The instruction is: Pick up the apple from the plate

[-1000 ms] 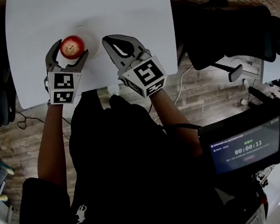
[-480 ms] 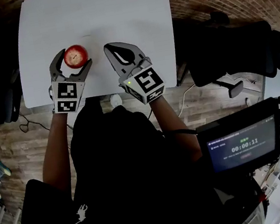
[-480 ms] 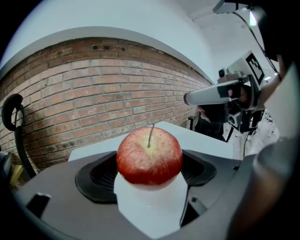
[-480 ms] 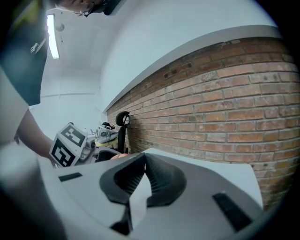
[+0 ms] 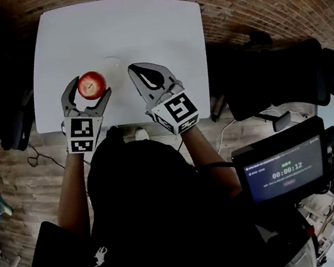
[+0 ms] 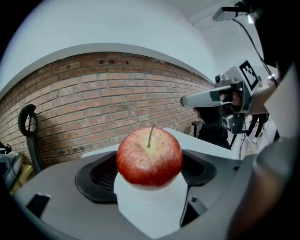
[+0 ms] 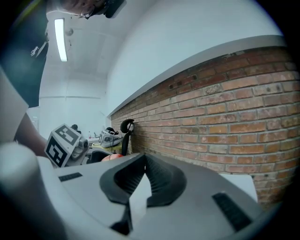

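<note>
A red apple (image 5: 92, 84) with a short stem sits between the jaws of my left gripper (image 5: 90, 87), held above the white table (image 5: 149, 30). In the left gripper view the apple (image 6: 149, 157) fills the gap of that gripper (image 6: 149, 174), both pads pressed on its sides. The small white plate (image 5: 111, 65) lies bare on the table, just right of and beyond the apple. My right gripper (image 5: 135, 71) hovers to the right of the plate, shut and holding nothing; in its own view the right gripper (image 7: 144, 159) has its jaws meeting at the tips.
The table stands against a brick wall (image 6: 108, 108). Black office chairs stand at the right (image 5: 279, 78) and at the left (image 5: 8, 119) of the table. A screen with a timer (image 5: 285, 169) is at my right side. The table's near edge (image 5: 127, 122) lies under my wrists.
The apple, held in the left gripper, has come off the plate and now sits left of it. The right gripper stays shut beside it. My head view has shifted back from the table.
</note>
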The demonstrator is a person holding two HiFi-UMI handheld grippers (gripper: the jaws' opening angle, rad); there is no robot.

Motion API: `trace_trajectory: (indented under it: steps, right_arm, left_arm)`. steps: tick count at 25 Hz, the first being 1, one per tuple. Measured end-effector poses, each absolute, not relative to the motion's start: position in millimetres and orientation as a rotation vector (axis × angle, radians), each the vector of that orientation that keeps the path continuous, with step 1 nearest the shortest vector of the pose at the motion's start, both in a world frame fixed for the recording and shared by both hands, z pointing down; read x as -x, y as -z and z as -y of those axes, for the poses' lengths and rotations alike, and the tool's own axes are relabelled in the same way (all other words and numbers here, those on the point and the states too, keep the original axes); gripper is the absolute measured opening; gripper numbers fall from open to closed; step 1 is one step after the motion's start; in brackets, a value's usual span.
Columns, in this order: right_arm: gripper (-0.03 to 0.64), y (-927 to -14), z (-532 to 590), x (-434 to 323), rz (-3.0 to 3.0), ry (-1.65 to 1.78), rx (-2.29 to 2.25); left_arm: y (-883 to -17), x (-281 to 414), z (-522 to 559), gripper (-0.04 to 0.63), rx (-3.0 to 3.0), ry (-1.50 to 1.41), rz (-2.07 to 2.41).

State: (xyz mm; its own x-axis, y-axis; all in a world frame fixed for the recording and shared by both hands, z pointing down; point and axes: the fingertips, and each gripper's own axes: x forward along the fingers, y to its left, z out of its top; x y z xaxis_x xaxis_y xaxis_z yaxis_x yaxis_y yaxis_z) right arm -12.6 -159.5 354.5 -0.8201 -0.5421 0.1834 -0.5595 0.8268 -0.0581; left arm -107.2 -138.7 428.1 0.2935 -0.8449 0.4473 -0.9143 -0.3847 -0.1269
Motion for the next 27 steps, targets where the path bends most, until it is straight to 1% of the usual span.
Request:
trace_trajectory:
  steps: [13, 27]
  right_arm:
    - [0.003, -346, 148, -5, 2.847, -0.126, -0.908]
    - [0.003, -342, 153, -12, 2.816, -0.098, -0.946]
  left_arm:
    - [-399, 108, 120, 0.408, -2.397, -0.606, 1.707]
    - [-398, 103, 126, 0.408, -2.412, -0.620, 1.684]
